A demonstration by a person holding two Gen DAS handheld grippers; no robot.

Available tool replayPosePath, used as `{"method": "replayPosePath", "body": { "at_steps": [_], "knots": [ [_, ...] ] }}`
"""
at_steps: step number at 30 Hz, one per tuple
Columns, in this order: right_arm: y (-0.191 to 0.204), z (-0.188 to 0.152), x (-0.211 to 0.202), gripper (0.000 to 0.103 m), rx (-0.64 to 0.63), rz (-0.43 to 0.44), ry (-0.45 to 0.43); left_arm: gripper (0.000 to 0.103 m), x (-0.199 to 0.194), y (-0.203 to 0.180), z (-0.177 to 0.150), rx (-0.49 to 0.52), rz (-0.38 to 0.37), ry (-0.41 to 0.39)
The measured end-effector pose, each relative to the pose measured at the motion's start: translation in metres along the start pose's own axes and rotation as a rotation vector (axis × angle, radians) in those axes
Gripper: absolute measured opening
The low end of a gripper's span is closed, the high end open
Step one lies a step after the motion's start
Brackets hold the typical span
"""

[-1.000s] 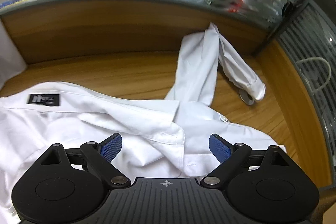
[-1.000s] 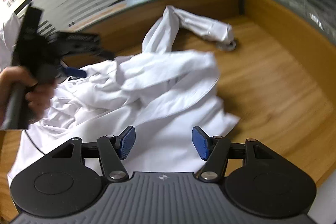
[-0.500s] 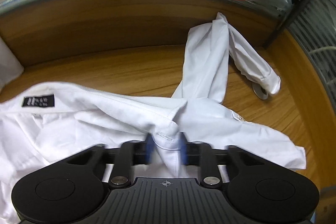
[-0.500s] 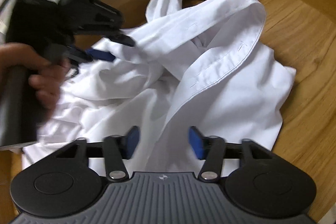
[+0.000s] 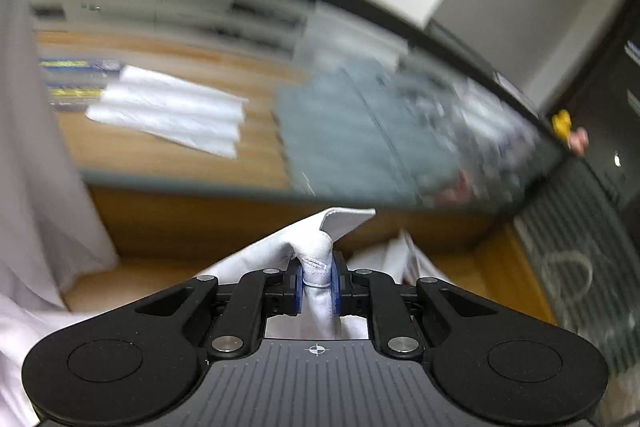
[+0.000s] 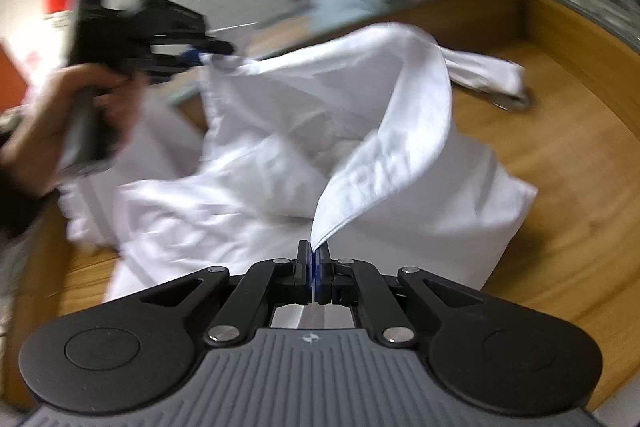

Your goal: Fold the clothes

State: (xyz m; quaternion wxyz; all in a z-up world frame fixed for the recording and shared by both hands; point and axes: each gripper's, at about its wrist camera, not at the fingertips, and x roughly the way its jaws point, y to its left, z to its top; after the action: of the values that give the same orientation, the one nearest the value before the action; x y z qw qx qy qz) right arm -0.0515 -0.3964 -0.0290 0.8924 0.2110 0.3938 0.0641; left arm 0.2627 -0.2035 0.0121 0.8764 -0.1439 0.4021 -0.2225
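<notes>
A: Report the status of each gripper.

B: My left gripper [image 5: 316,285] is closed on a bunched fold of the white shirt [image 6: 288,147]. The blue pads [image 5: 297,287] press the cloth from both sides, and a stitched edge shows between them. In the right wrist view the same gripper [image 6: 192,57] appears at far left, carried by my left hand [image 6: 52,119], with the shirt edge pinned at its tip.

A: And the right one?

B: My right gripper [image 6: 314,267] is clamped on a thin strip of the shirt's edge. The jaws are almost together, with only the cloth between them.

A: Location of the shirt?

B: It is raised between the two grippers. The band of fabric runs from my right gripper up and over to the left one. The lower body of the shirt lies on the wooden table [image 6: 568,187]. One sleeve [image 6: 484,71] trails to the far right, resting on the table.

A: Surroundings?

B: A glass partition [image 5: 360,115] stands behind the table. Both views are motion-blurred.
</notes>
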Motion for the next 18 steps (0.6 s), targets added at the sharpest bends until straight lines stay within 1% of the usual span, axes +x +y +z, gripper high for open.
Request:
{"method": "replayPosePath", "body": {
  "at_steps": [3, 4, 7, 9, 13, 16, 18],
  "knots": [
    [0.026, 0.009, -0.015, 0.001, -0.052, 0.124, 0.027, 0.015, -0.019, 0.029, 0.024, -0.02, 0.034, -0.034],
    [0.035, 0.011, -0.016, 0.001, -0.071, 0.161, 0.04, 0.015, -0.024, 0.04, 0.029, -0.013, 0.052, -0.039],
    [0.064, 0.012, -0.01, 0.001, -0.137, 0.262, 0.098, 0.015, -0.032, 0.07, 0.039, 0.023, 0.118, -0.042],
    [0.08, 0.008, 0.002, 0.001, -0.171, 0.309, 0.149, 0.015, -0.032, 0.09, 0.04, 0.054, 0.154, -0.022],
    [0.105, -0.007, 0.037, 0.001, -0.242, 0.352, 0.274, 0.015, -0.03, 0.124, 0.036, 0.126, 0.233, 0.012],
    [0.117, -0.021, 0.061, 0.001, -0.277, 0.353, 0.363, 0.015, -0.023, 0.141, 0.026, 0.171, 0.287, 0.034],
    [0.12, -0.028, 0.072, 0.001, -0.294, 0.345, 0.403, 0.015, -0.019, 0.152, 0.019, 0.198, 0.321, 0.048]
  ]
}}
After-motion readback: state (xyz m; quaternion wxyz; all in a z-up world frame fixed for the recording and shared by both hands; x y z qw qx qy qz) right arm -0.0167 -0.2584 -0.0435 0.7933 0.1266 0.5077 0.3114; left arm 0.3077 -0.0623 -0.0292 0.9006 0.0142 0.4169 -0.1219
